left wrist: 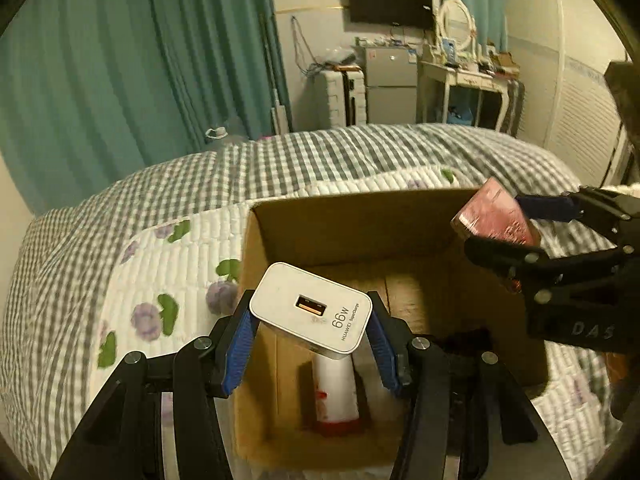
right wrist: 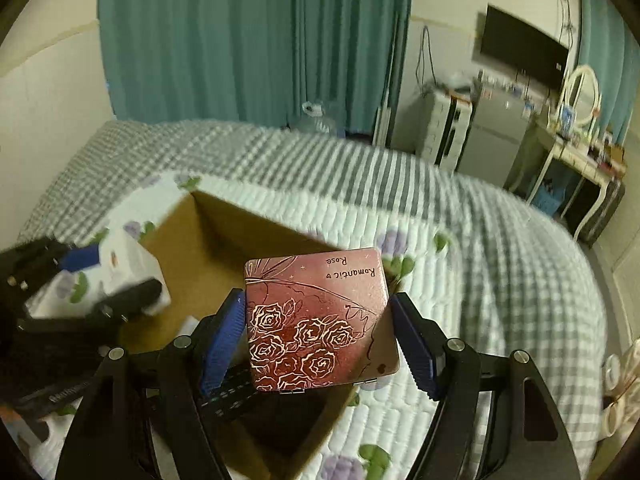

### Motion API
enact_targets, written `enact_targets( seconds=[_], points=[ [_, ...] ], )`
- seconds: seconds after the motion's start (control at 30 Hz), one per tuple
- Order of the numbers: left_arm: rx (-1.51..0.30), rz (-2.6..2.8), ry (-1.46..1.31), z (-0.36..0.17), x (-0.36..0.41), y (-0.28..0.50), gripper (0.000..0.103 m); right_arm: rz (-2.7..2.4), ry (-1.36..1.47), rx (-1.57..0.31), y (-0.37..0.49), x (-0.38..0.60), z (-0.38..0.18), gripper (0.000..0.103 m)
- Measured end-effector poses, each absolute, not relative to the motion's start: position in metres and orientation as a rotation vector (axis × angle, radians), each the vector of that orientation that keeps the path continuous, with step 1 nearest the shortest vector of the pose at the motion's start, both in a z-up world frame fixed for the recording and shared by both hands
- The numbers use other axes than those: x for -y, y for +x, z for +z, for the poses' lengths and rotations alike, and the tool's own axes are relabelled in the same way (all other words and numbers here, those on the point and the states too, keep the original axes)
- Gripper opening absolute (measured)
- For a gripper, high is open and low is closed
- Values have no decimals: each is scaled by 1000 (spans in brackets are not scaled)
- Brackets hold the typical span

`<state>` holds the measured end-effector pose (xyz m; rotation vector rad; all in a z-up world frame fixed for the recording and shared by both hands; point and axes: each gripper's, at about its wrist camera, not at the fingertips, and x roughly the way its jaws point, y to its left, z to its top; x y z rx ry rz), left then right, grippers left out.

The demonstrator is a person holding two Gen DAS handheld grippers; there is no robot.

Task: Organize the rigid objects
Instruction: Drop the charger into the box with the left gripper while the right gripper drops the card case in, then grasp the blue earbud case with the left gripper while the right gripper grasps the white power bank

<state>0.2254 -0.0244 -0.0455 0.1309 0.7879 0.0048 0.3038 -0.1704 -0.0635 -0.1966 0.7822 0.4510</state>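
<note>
On my left, my left claw [left wrist: 310, 330] pinches a white phone charger [left wrist: 311, 312] between its blue pads, holding it above the open cardboard box [left wrist: 360, 216] that sits on the bed [left wrist: 280, 160]. Down inside the box I can see a white tube with a red cap [left wrist: 336, 392] and, beside it, something dark I cannot identify, so I judge the sorting partly done. To the right, my right claw [right wrist: 320, 336] is pressed onto a dark red tin printed with roses [right wrist: 320, 320], gripping its two side edges; it hangs over the box's right side, close to the rim. Both items are still in the air and not yet released. What remains, as I judge it, is lowering each into the box and letting go. At the far right edge, pale objects lie on the bed, too blurred to name.
</note>
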Motion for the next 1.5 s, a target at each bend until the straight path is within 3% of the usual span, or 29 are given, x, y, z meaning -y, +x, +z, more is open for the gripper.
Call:
enact_targets(
  seconds=[0.3,0.4,0.63,0.77,0.87,1.0,1.27,1.5],
  points=[
    [-797,-50,105,-63,28,226,56,461,-163,-704,305,177,-72,73],
    [-770,-36,130,-45,32,213,60,453,-164,-697,296,179,-58,76],
    [-658,-33,181,26,43,158,81,444,-214,-669,245,191,-7,81],
    [-643,-46,186,56,46,127,84,449,-262,-655,203,196,24,82],
    [-634,-40,178,72,44,105,85,436,-274,-660,173,199,41,91],
    [-651,-67,138,76,34,81,85,412,-270,-661,140,197,47,91],
    [-706,-14,143,29,13,63,85,416,-273,-742,112,182,-8,91],
    [-823,1,132,-45,-5,81,85,408,-334,-924,126,167,-102,91]
  ],
)
